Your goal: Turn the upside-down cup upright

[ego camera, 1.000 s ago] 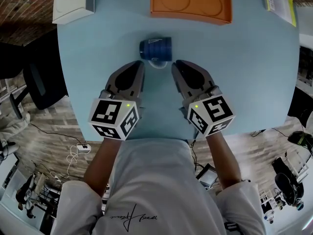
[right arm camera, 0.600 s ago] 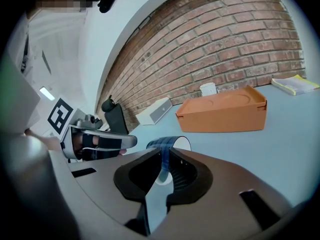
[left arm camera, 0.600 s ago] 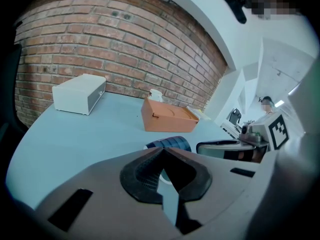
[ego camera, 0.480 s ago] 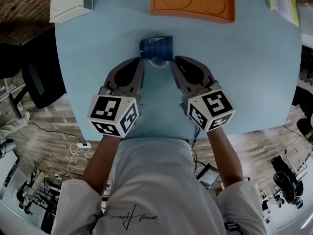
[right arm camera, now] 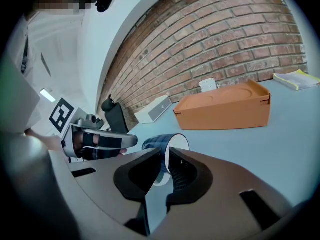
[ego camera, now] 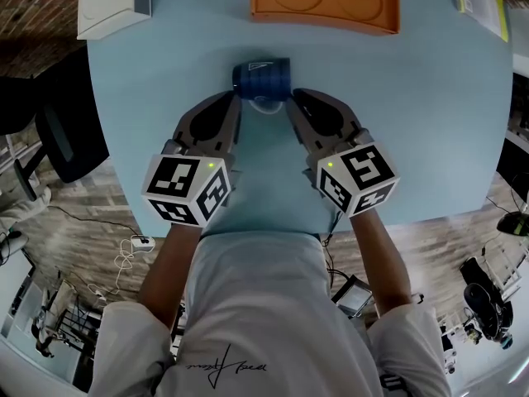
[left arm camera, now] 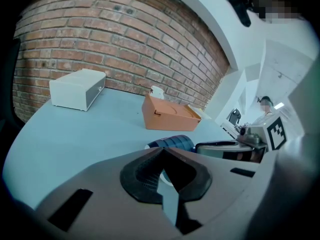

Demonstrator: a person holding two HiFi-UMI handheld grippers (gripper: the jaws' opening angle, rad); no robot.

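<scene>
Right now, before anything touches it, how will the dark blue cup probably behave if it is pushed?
The cup seems to lie on its side on the smooth table, so a sideways push would likely roll it. It looks rigid, so a grip should not deform it. Its ribbed wall may reduce slipping.

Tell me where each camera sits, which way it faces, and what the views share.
Head view: on the person's head, looking steeply down at the table; shows torso, forearms, left gripper, right gripper.
Left gripper view: rides the left gripper, looks along its closed jaws toward the cup and right gripper.
Right gripper view: rides the right gripper, looks along its parted jaws toward the cup and left gripper.
All three show the cup and orange box.
</scene>
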